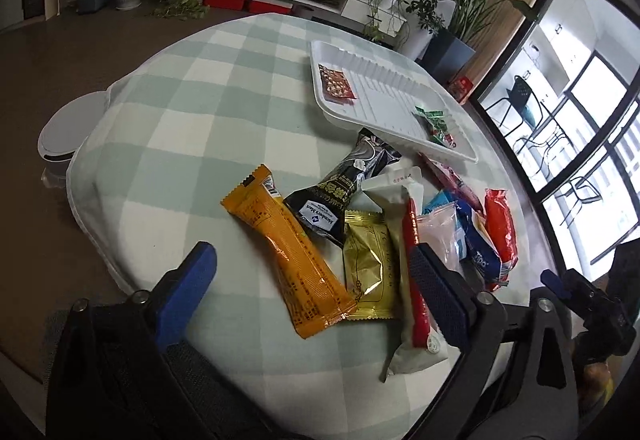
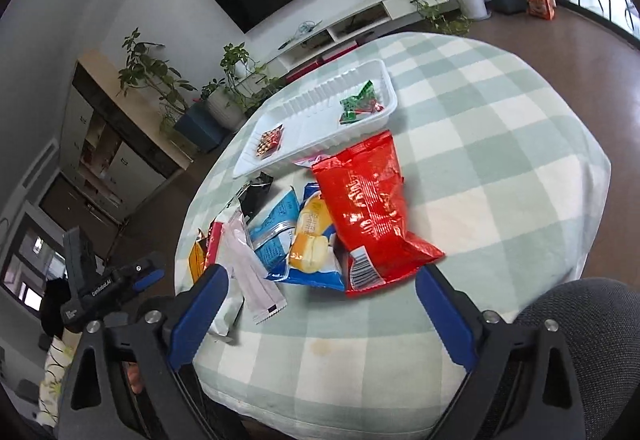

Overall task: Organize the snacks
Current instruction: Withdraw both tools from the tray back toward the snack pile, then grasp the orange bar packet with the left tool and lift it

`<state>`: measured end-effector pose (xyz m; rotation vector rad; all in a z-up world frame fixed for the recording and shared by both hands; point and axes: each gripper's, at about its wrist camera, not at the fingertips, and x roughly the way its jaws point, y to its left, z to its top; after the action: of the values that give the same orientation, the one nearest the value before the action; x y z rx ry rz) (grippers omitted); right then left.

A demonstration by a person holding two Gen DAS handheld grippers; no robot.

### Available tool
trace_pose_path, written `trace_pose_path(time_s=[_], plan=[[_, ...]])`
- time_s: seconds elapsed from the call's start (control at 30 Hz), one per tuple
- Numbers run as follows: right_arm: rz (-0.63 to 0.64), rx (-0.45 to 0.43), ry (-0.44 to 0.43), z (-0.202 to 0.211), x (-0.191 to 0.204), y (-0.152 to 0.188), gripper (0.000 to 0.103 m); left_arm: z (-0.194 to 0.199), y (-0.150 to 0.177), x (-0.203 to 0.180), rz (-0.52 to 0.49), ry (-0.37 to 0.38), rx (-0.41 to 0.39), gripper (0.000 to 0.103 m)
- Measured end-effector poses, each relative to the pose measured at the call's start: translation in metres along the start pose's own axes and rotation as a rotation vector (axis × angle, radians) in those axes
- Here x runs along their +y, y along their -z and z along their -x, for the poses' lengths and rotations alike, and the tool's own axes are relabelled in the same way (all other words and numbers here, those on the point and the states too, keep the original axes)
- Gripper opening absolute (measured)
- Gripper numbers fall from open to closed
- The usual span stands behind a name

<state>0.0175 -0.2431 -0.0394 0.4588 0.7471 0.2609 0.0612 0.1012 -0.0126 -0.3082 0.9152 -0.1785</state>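
Left gripper (image 1: 312, 272): black frame, blue fingers (image 1: 188, 288), jaws spread wide with nothing clamped between them; pitched downward over the surface.

Right gripper (image 2: 322, 306): same build, blue fingers (image 2: 448, 316), jaws spread wide and unloaded; pitched downward less steeply.

Each gripper shows at the edge of the other's view, placing the two side by side.

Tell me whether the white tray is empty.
Not empty: the white tray holds a red packet and green packets.

The black packet (image 1: 336, 195) reads "Member's Mark"; the blue packet (image 1: 482, 256) reads "Tipo".
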Motion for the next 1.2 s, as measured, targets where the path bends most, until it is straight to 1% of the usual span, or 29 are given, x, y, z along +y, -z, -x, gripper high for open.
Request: trace_pose_path(time_s=[0.03, 0.07, 0.17, 0.27, 0.47, 0.53, 0.57, 0.6, 0.63, 0.67, 0.7, 0.8, 0.9, 1.03, 1.07, 1.1, 1.2], plan=[[0.011, -0.006, 0.002, 0.001, 0.001, 0.001, 0.097, -0.008, -0.004, 0.0, 0.003, 0.0, 0.014, 0.078], [0.017, -0.011, 0.003, 0.001, 0.001, 0.001, 0.097, -0.013, -0.005, 0.0, 0.01, 0.002, 0.029, 0.068], [0.025, -0.037, 0.005, 0.004, 0.002, 0.001, 0.097, -0.026, -0.005, 0.002, 0.018, -0.019, 0.068, 0.068], [0.04, -0.052, 0.026, 0.005, 0.002, 0.002, 0.097, -0.035, -0.003, 0.006, 0.027, -0.039, 0.098, 0.068], [0.056, -0.051, 0.041, 0.002, 0.004, 0.002, 0.097, -0.051, -0.007, 0.013, 0.027, -0.063, 0.131, 0.068], [0.056, -0.051, 0.038, 0.002, 0.004, 0.002, 0.097, -0.054, -0.008, 0.013, 0.015, -0.072, 0.132, 0.068], [0.055, -0.051, 0.039, 0.002, 0.003, 0.002, 0.097, -0.055, -0.009, 0.013, 0.011, -0.072, 0.132, 0.064], [0.053, -0.052, 0.041, 0.002, 0.003, 0.001, 0.097, -0.057, -0.01, 0.013, 0.003, -0.072, 0.134, 0.057], [0.052, -0.054, 0.042, 0.002, 0.002, 0.001, 0.097, -0.058, -0.01, 0.012, -0.007, -0.074, 0.136, 0.053], [0.052, -0.055, 0.043, 0.002, 0.002, 0.001, 0.096, -0.058, -0.011, 0.013, -0.015, -0.069, 0.14, 0.043], [0.049, -0.054, 0.043, 0.002, 0.001, 0.001, 0.096, -0.059, -0.012, 0.013, -0.02, -0.068, 0.146, 0.037], [0.041, -0.05, 0.041, 0.001, 0.0, 0.002, 0.096, -0.059, -0.012, 0.015, -0.031, -0.061, 0.153, 0.032], [0.048, -0.044, 0.048, 0.001, 0.002, 0.003, 0.095, -0.059, -0.012, 0.014, -0.061, -0.059, 0.163, 0.032], [0.061, -0.035, 0.072, -0.001, 0.003, 0.004, 0.095, -0.06, -0.011, 0.009, -0.117, -0.075, 0.179, 0.032], [0.064, -0.033, 0.078, -0.001, 0.003, 0.003, 0.095, -0.061, -0.011, 0.008, -0.128, -0.079, 0.181, 0.03], [0.067, -0.031, 0.086, -0.001, 0.003, 0.003, 0.095, -0.06, -0.01, 0.008, -0.14, -0.076, 0.184, 0.025], [0.087, -0.026, 0.112, -0.002, 0.005, 0.001, 0.095, -0.059, -0.008, 0.007, -0.176, -0.07, 0.194, 0.019]])
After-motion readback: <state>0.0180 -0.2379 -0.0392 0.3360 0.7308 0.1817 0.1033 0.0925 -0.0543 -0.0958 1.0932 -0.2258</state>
